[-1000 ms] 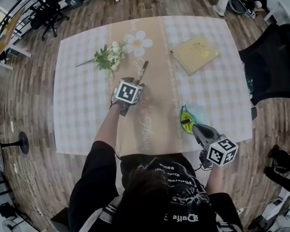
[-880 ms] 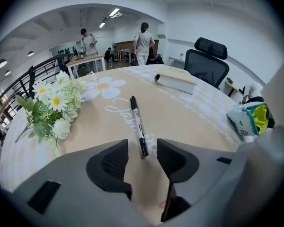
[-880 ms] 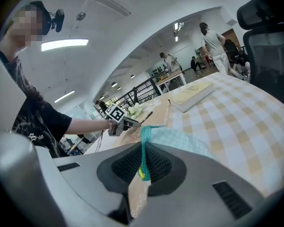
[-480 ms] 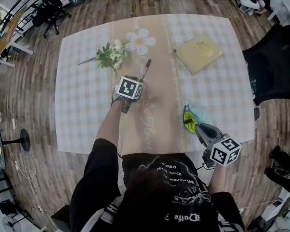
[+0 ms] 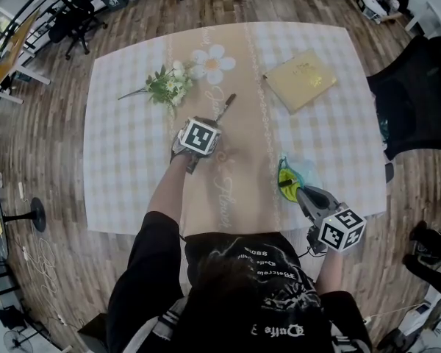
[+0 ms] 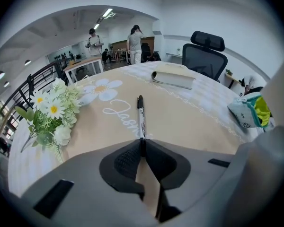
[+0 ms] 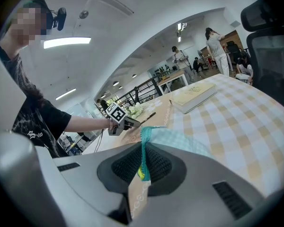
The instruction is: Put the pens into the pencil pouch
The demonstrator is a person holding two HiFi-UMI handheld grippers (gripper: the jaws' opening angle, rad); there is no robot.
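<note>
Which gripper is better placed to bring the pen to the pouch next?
Left. The left gripper has just been closing its jaws and now pinches the black pen by its near end. The right gripper is shut on the edge of the pencil pouch, so it is occupied.

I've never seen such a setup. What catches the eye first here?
The left gripper, whose jaws have just been closing, pinches the end of a black pen at the middle of the table. Near the right edge, the right gripper clamps a teal-and-yellow pouch.
</note>
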